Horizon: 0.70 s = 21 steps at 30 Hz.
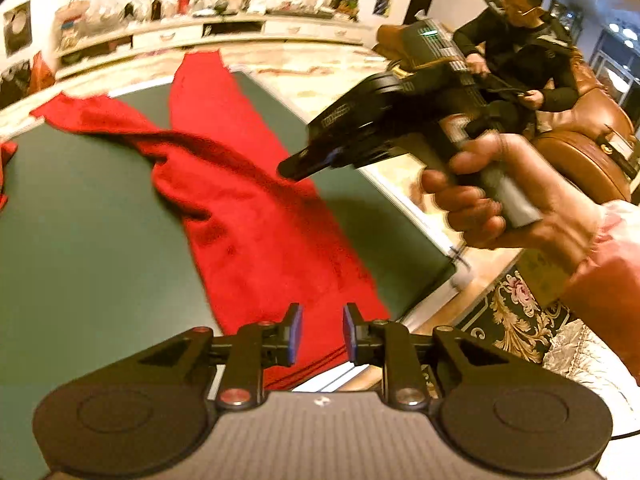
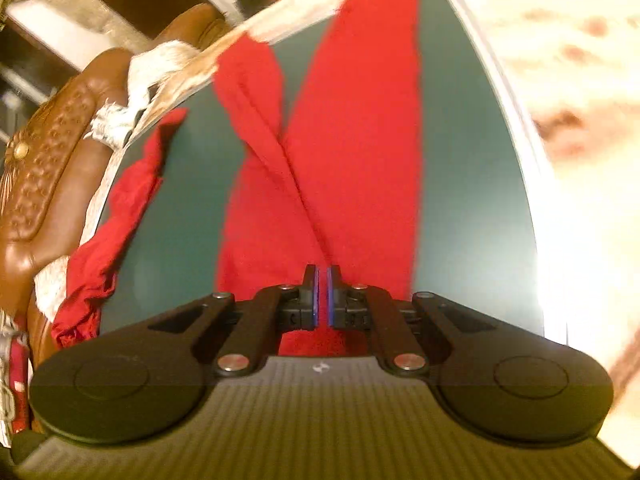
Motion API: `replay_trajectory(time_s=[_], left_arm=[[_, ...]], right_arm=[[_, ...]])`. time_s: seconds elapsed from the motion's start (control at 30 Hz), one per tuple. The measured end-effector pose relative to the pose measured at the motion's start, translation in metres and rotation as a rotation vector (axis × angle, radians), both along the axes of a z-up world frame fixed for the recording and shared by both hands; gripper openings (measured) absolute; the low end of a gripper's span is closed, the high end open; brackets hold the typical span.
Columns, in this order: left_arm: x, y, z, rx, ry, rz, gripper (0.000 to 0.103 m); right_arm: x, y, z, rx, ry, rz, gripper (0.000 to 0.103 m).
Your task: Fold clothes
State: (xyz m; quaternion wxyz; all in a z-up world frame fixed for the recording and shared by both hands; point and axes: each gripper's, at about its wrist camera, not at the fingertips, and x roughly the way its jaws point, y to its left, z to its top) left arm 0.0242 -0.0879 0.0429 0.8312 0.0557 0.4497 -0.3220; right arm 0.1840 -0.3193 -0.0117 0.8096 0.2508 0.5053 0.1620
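Red trousers (image 1: 256,216) lie spread on a dark green table (image 1: 80,240), legs pointing away, one leg twisted to the left. My left gripper (image 1: 319,334) is open, hovering over the waist end near the table's front edge. My right gripper (image 1: 296,168) shows in the left wrist view, held in a hand above the trousers' right side. In the right wrist view the right gripper (image 2: 322,296) has its jaws nearly together with a thin gap, above the trousers (image 2: 352,160); no cloth shows between them.
A second red garment (image 2: 108,232) lies bunched at the table's left edge (image 2: 120,160). A brown leather sofa (image 1: 580,152) with a seated man (image 1: 516,48) is at the right. A patterned rug (image 1: 516,320) lies below the table corner.
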Motion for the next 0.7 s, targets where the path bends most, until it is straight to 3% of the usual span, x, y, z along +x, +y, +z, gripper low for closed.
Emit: replay_trajectory(time_s=[0.1,0.17,0.5,0.53,0.57,0.6,0.63,0.7], left_arm=[[0.017,0.002,-0.012,0.034,0.013,0.031,0.025],[0.024,0.006,-0.020,0.046,0.027,0.048,0.025],[0.029,0.015,-0.038,0.044,0.077,0.097,0.029],[0.028,0.016,-0.038,0.042,0.078,0.100,0.029],[0.028,0.017,-0.037,0.040,0.078,0.104,0.029],[0.027,0.018,-0.037,0.038,0.078,0.107,0.029],[0.027,0.019,-0.037,0.038,0.078,0.113,0.030],[0.027,0.021,-0.037,0.042,0.076,0.126,0.034]], right_arm=[[-0.006,-0.002,-0.002,0.026,-0.021,0.008,0.023],[-0.011,0.001,-0.003,0.039,-0.027,0.026,0.039],[-0.045,0.022,-0.008,-0.029,-0.013,0.098,0.041],[-0.049,0.023,-0.008,-0.035,-0.011,0.104,0.040],[-0.052,0.025,-0.008,-0.040,-0.009,0.109,0.032],[-0.055,0.027,-0.008,-0.046,-0.006,0.115,0.024],[-0.058,0.028,-0.008,-0.051,-0.004,0.120,0.008],[-0.060,0.032,-0.007,-0.062,-0.008,0.121,0.004]])
